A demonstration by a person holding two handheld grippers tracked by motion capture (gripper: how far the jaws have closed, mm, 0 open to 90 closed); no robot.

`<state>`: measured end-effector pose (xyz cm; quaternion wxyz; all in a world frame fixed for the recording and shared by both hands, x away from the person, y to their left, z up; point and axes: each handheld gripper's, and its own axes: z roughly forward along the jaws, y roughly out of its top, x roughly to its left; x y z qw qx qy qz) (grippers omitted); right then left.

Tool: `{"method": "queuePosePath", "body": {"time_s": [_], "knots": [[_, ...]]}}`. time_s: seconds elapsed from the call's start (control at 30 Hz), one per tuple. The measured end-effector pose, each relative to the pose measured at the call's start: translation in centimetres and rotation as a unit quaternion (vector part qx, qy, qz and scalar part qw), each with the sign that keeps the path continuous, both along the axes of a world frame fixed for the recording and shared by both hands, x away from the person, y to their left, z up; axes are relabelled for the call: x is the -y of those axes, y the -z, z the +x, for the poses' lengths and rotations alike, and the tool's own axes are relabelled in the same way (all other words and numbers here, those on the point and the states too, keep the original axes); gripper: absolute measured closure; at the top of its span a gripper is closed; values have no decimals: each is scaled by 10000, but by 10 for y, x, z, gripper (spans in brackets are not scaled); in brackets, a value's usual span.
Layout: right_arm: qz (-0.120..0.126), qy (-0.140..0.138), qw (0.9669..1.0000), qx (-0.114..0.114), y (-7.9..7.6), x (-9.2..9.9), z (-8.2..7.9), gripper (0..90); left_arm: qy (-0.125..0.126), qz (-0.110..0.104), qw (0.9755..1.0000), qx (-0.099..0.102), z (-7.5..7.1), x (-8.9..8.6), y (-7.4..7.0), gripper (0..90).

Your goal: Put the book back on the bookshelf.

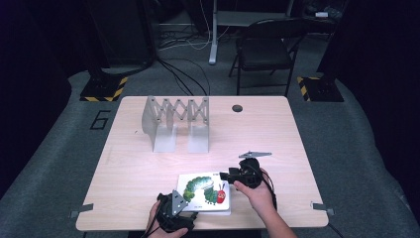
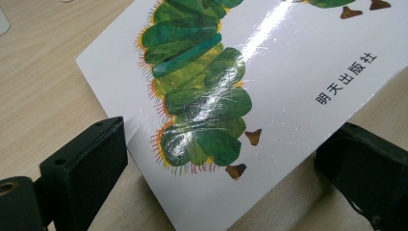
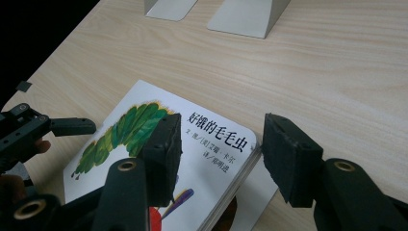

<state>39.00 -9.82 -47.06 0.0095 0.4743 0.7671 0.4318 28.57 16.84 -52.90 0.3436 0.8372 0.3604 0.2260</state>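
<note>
A white picture book (image 1: 205,192) with a green caterpillar on its cover lies flat near the front edge of a pale wooden table (image 1: 148,168), a little right of centre; black Chinese characters run along its far right part (image 3: 216,132). The left gripper (image 1: 184,207), held in a hand (image 1: 157,218) at the table's near edge, sits at the book's near left corner; in the left gripper view its two black jaws stand wide apart on either side of that corner, not pressing it. The right gripper (image 1: 224,176), held in the other hand (image 1: 257,191), reaches over the book's far right corner; its jaws are spread, one above the cover and one beyond the book's edge, gripping nothing. Farther back, left of centre, stands a grey metal expanding book rack (image 1: 177,121); a dark round hole (image 1: 237,108) sits in the tabletop near the far edge; beyond the table a black folding chair (image 1: 265,47) stands on grey carpet.
</note>
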Motion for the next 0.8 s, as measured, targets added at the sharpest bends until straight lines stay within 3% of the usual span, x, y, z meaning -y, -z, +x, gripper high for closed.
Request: {"method": "queuePosePath", "body": {"time_s": [0.3, 0.47, 0.7, 0.8], "knots": [[21, -4, 10000, -19, 1, -1, 3, 485, 77, 139, 9996, 236, -3, 2, 0, 68], [5, 6, 10000, -26, 1, -2, 3, 485, 381, 335, 9974, 510, -8, 4, -2, 156], [-36, -5, 10000, -68, 4, -2, 5, 466, 403, 213, 9979, 466, -7, 3, -1, 158], [93, -39, 9999, -133, 5, -1, 8, 440, 351, 213, 9977, 541, -8, 3, 1, 157]]}}
